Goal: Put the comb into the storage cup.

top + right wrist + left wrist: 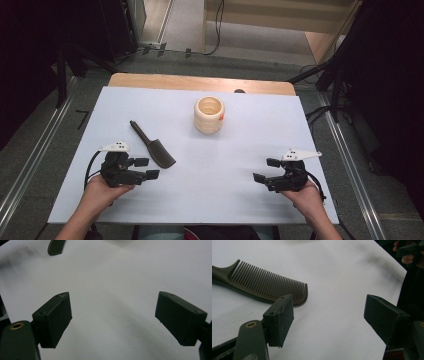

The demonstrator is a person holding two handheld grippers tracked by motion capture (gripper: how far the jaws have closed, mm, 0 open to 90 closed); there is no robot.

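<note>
Comb (269,287) just beside left hand-held gripper (329,315)

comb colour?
Dark brown comb, clearest in the left gripper view.

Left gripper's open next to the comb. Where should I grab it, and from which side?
Probably take the comb by its narrow handle, coming straight down from above with the left gripper, jaws across the handle. The comb lies flat on the white sheet, handle pointing away toward the far left, teeth end nearest the gripper. The handle is slim and solid; the teeth might flex or slip.
</note>
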